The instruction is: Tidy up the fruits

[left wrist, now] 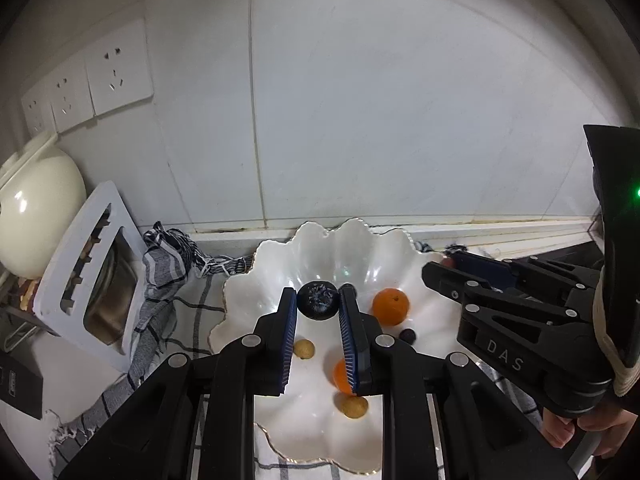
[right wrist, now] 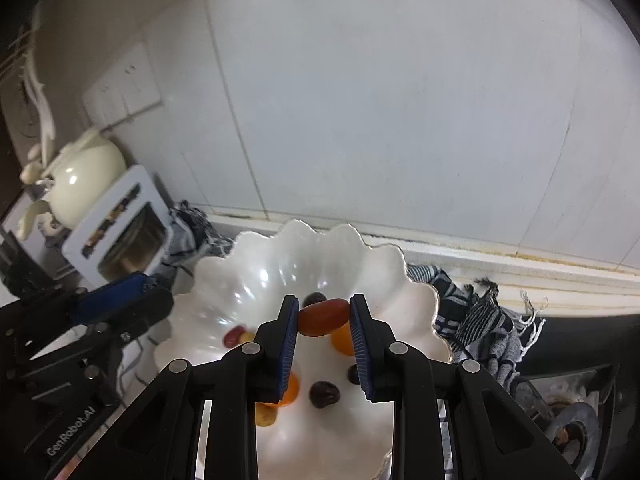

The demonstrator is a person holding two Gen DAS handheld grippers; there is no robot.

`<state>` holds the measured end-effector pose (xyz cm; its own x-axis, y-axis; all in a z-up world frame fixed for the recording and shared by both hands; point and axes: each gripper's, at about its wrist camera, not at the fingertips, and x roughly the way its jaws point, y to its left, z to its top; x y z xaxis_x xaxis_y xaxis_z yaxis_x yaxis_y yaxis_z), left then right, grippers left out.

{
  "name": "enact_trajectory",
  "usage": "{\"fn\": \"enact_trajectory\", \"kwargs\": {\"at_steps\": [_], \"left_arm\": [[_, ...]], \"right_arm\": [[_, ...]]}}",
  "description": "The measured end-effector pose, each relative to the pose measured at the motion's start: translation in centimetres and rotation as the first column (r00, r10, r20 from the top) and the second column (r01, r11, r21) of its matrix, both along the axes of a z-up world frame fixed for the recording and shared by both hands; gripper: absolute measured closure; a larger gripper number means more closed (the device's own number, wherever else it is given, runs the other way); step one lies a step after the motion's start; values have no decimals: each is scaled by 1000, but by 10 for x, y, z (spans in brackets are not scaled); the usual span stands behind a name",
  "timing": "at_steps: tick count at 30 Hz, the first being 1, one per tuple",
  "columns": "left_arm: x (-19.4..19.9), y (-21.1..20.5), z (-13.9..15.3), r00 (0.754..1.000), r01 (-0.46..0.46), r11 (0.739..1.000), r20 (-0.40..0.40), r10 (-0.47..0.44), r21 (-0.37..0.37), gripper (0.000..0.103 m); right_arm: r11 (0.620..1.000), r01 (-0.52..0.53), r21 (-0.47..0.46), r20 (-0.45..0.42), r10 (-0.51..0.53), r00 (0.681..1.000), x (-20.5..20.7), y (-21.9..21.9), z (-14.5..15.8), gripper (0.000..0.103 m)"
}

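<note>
A white scalloped bowl [left wrist: 256, 264] sits on a checked cloth and shows in both views [right wrist: 420, 300]. My left gripper [left wrist: 318, 300] is shut on a dark blueberry [left wrist: 318, 301] and holds it over the bowl. My right gripper [right wrist: 324, 316] is shut on a red-orange cherry tomato [right wrist: 323, 317] above the bowl. In the bowl lie an orange kumquat [left wrist: 391, 306], a second one [left wrist: 339, 374] partly behind my finger, two tan round fruits [left wrist: 304, 349] [left wrist: 354, 407] and a dark grape [left wrist: 408, 335]. The right wrist view shows dark cherries [right wrist: 324, 394] and another kumquat [right wrist: 342, 340].
A white rack [left wrist: 92, 272] with a steel pan leans at the left, beside a cream pot [left wrist: 36, 204]. Wall sockets [left wrist: 116, 76] are above. A crumpled striped cloth [right wrist: 480, 312] lies right of the bowl, with a stove burner [right wrist: 572, 432] beyond.
</note>
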<state>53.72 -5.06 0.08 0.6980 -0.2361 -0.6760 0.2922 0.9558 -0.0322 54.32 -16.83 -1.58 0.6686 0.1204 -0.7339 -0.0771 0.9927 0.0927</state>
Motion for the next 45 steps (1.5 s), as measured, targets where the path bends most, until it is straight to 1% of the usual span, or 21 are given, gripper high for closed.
{"fn": "enact_trajectory", "kwargs": {"at_steps": [3,6,14,16,17,18,20,21,24,26,27,28,29,32,37,40,45], "left_arm": [[12,-4,-7,999,0,1000,-36,1,11,81],[23,-8,-15,998,6,1000,-70,-5,11,81],[43,-17,-37,990,22,1000,-137,-19,19,81],[46,-19,-41,987,31,999,-156,-28,17,80],[46,-20,-43,986,35,999,-164,-32,17,80],[47,-21,-45,985,35,999,-172,-32,19,78],[47,-21,-47,984,30,999,-174,-25,27,63],[45,-21,-47,985,25,999,-169,-19,34,60],[40,-19,-43,987,15,999,-158,-8,43,51],[34,-17,-39,990,-5,999,-139,12,50,40],[30,-15,-37,992,-15,998,-127,22,55,38],[25,-13,-33,993,-28,998,-109,35,62,33],[21,-11,-30,994,-38,997,-99,45,69,28],[4,-5,-20,996,-67,994,-60,72,82,21],[-34,9,-5,993,-117,989,11,117,95,13],[-62,17,3,989,-141,986,54,137,90,10],[-114,26,18,978,-168,984,137,158,64,7]], "right_arm": [[1000,9,-5,-38,-9,999,11,-4,-9,75],[1000,17,10,-80,-16,997,21,-8,-19,75],[999,41,13,-151,-39,988,32,-15,-41,75],[999,45,16,-173,-42,984,34,-17,-46,74],[999,47,20,-184,-43,982,34,-17,-49,69],[998,51,21,-198,-46,979,35,-18,-51,62],[998,59,17,-197,-55,979,33,-20,-53,60],[998,63,13,-198,-59,978,32,-20,-53,57],[997,74,13,-191,-70,979,26,-23,-50,55],[997,78,3,-179,-76,981,20,-23,-46,50],[997,80,-2,-172,-80,982,17,-24,-44,48],[996,85,-11,-157,-86,984,12,-25,-41,44],[996,86,-22,-147,-89,985,7,-25,-39,43],[994,87,-61,-109,-93,990,-10,-23,-31,39],[991,105,-77,-28,-107,994,-49,-21,-10,29],[991,111,-79,29,-109,994,-75,-19,4,26],[989,117,-86,109,-107,988,-121,-18,23,24]]}}
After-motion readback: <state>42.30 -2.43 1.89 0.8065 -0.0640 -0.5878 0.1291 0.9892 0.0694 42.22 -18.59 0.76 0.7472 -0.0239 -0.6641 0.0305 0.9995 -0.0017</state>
